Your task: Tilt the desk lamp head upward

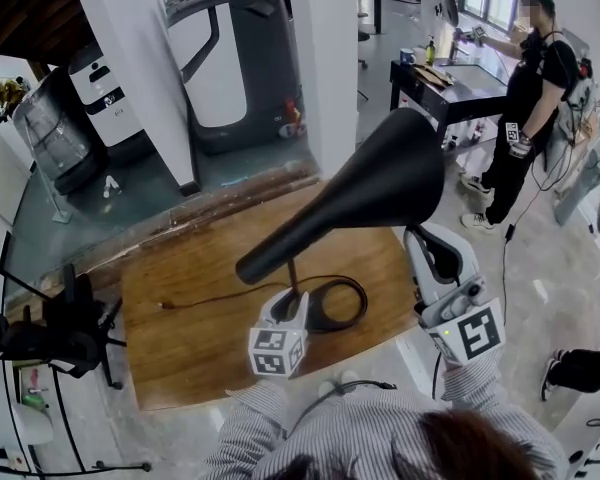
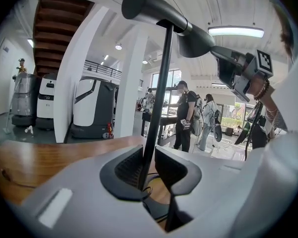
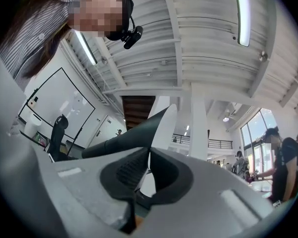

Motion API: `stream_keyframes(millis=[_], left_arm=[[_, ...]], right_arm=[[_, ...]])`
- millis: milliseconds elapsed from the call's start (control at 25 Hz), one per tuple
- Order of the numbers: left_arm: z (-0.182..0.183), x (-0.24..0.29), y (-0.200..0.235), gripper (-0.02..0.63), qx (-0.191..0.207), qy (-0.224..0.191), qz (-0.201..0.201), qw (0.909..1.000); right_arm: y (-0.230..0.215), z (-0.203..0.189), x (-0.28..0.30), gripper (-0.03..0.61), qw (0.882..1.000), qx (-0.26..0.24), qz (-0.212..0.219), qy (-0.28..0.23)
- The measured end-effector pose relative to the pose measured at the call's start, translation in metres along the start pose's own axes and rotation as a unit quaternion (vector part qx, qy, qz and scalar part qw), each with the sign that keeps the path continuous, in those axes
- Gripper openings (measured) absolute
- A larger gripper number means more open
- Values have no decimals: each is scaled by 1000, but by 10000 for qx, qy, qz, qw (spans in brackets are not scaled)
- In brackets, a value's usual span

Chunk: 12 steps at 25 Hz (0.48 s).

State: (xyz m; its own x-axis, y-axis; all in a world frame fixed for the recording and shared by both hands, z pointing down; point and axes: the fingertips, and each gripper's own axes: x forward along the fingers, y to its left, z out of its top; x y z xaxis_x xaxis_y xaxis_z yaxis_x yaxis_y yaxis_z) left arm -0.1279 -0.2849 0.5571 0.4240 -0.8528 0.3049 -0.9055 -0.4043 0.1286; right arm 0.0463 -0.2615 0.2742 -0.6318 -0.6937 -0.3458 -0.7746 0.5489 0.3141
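A black desk lamp stands on the wooden table (image 1: 190, 308), with a ring base (image 1: 340, 303), a thin upright stem (image 1: 293, 273) and a long cone head (image 1: 370, 183). The head slants up to the right, its wide mouth high. My left gripper (image 1: 292, 306) is shut on the stem just above the base; in the left gripper view the stem (image 2: 159, 98) runs up between the pads of the left gripper (image 2: 148, 170) to the head (image 2: 154, 9). My right gripper (image 1: 420, 236) is shut on the rim of the cone's mouth. In the right gripper view the head (image 3: 124, 139) passes between the jaws of the right gripper (image 3: 148, 168).
The lamp's cord (image 1: 220, 293) trails left across the table. A white pillar (image 1: 325, 58) rises just behind the table. A black office chair (image 1: 50, 333) stands at the left, and a person (image 1: 530, 98) by a dark desk (image 1: 440, 83) at the back right.
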Motion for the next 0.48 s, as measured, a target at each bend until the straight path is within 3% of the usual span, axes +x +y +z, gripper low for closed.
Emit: stream_keyframes(millis=[480], left_arm=[[-2, 0, 1, 75, 59, -53, 116, 9999]], right_arm=[[2, 13, 8, 15, 9996, -291, 59, -23]])
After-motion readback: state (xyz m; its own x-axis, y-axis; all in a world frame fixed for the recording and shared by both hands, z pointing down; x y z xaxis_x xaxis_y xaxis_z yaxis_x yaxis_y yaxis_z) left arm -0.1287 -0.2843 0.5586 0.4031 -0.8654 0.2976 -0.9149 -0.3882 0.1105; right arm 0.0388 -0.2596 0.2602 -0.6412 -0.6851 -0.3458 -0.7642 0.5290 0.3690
